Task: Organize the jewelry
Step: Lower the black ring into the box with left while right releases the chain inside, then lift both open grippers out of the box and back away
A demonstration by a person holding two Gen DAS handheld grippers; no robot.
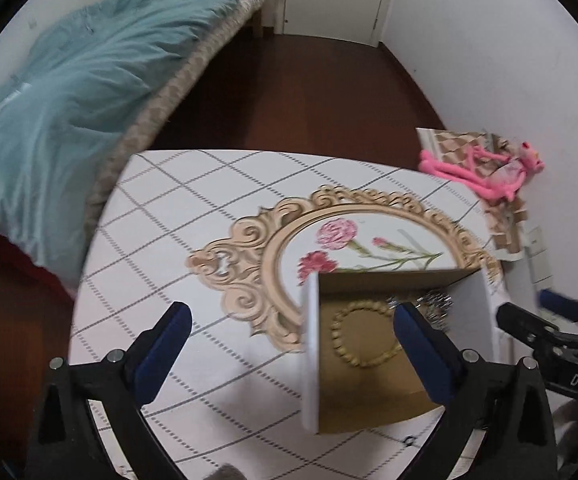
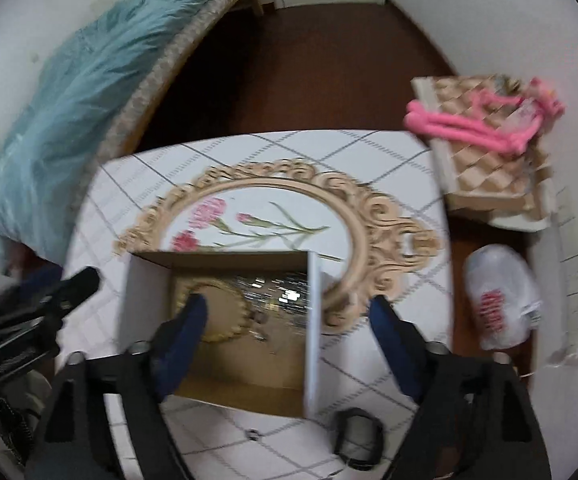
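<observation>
An open cardboard box (image 1: 369, 392) (image 2: 245, 364) with white outer walls stands on the table. Inside lie a gold beaded bracelet (image 1: 363, 338) (image 2: 217, 312) and sparkling silver jewelry (image 1: 435, 304) (image 2: 277, 288). My left gripper (image 1: 289, 356) is open, its right finger over the box interior, its left finger over the tablecloth. My right gripper (image 2: 285, 332) is open and straddles the box's right wall, its left finger above the bracelet. A dark band (image 2: 357, 436) and a small ring (image 2: 252, 434) (image 1: 409, 440) lie on the cloth in front of the box.
The table (image 1: 177, 232) (image 2: 369, 152) has a white checked cloth with an ornate gold frame print. A bed with a teal duvet (image 1: 69, 100) is to the left. A pink plush toy (image 2: 489, 120) lies on a quilted box at right; a white plastic bag (image 2: 501, 300) is on the floor.
</observation>
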